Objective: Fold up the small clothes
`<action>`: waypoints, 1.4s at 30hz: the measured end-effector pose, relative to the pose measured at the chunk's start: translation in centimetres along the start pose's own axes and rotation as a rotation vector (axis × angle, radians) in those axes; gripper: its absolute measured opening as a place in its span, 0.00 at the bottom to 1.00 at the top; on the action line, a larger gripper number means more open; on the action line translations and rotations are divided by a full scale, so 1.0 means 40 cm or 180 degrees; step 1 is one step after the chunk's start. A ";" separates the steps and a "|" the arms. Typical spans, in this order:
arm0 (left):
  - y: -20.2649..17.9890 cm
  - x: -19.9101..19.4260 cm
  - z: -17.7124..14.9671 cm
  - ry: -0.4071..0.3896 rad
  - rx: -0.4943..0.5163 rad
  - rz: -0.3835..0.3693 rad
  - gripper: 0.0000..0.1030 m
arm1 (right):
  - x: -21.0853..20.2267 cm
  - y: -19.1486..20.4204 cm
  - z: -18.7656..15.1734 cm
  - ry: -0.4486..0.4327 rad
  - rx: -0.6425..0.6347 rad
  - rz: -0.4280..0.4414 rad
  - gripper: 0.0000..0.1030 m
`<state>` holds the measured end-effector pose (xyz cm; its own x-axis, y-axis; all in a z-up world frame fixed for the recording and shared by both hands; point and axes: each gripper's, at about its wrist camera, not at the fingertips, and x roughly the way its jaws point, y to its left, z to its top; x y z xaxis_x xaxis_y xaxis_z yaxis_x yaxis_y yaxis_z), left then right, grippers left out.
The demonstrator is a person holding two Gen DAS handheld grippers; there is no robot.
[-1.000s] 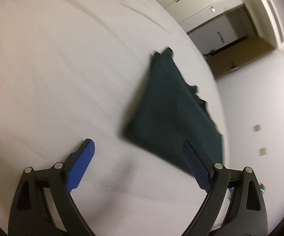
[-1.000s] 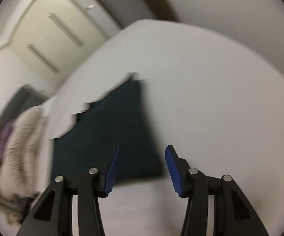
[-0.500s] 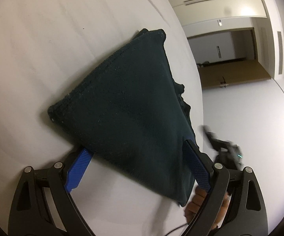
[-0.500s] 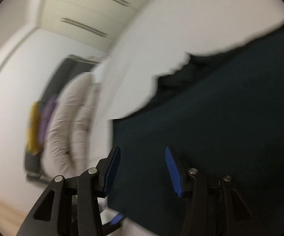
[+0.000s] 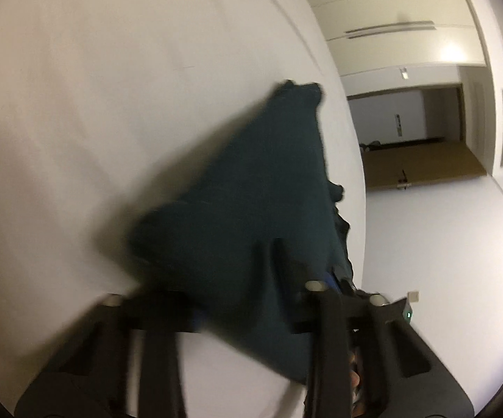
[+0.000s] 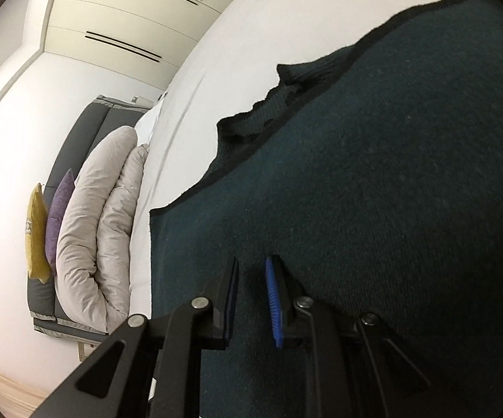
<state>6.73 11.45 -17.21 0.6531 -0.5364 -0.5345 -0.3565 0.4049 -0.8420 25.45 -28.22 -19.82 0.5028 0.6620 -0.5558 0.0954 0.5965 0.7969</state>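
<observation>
A dark green folded garment [image 5: 251, 209] lies on a white bed [image 5: 112, 104]. In the left wrist view its near edge drapes over my left gripper [image 5: 251, 299], whose fingers are blurred and mostly hidden under the cloth. In the right wrist view the garment [image 6: 373, 174] fills the right side. My right gripper [image 6: 251, 296] sits low over its near edge, jaws narrowed with a small gap between the blue pads [image 6: 273, 299]; cloth between them cannot be made out.
A rolled pale duvet [image 6: 101, 226] with purple and yellow cushions [image 6: 59, 216] lies against a grey headboard at the left. White wardrobes [image 5: 390, 17] and an open doorway [image 5: 408, 132] stand beyond the bed's far edge.
Both grippers have moved in onto the garment's near edge. The right jaws have narrowed from wide open. The cloth's near edge now rises over the left gripper.
</observation>
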 end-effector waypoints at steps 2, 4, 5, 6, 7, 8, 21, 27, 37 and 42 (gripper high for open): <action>0.008 0.008 0.011 0.0028 -0.0049 -0.0052 0.13 | 0.002 0.008 0.000 -0.0001 0.0002 0.0056 0.24; -0.003 0.008 0.018 0.0016 0.0007 -0.0031 0.12 | -0.004 0.016 0.001 0.0013 0.0002 0.0089 0.30; -0.013 0.008 0.020 -0.0007 0.0056 -0.0022 0.11 | -0.008 0.019 0.002 0.0021 0.0009 0.0098 0.34; -0.019 0.004 0.025 -0.0033 0.0114 -0.0011 0.09 | -0.011 0.022 0.004 0.0043 0.0018 0.0107 0.37; -0.030 0.001 0.028 -0.0059 0.0169 -0.0006 0.09 | -0.010 0.023 0.006 0.0070 0.0028 0.0101 0.38; -0.044 -0.002 0.031 -0.0093 0.0240 0.0003 0.08 | -0.008 0.020 0.010 0.0114 0.0053 0.0080 0.37; -0.542 0.210 -0.330 -0.0071 0.3440 0.0461 0.08 | -0.110 -0.072 0.133 0.0231 0.0651 0.1115 0.82; -0.494 0.290 -0.490 -0.0008 0.4215 0.0767 0.08 | -0.078 -0.063 0.161 0.0678 0.0427 0.1080 0.80; -0.469 0.293 -0.549 0.0060 0.4761 0.0836 0.08 | -0.035 0.034 0.198 0.0812 -0.0253 0.0245 0.67; -0.467 0.296 -0.550 0.0163 0.4847 0.0783 0.08 | -0.057 0.057 0.211 0.0588 -0.0614 -0.0055 0.20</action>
<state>6.43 -18.76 -9.42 0.6482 -0.3565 -0.6729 0.5689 0.8141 0.1168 31.77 -32.18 -14.72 0.3356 0.7120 -0.6168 -0.0718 0.6722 0.7369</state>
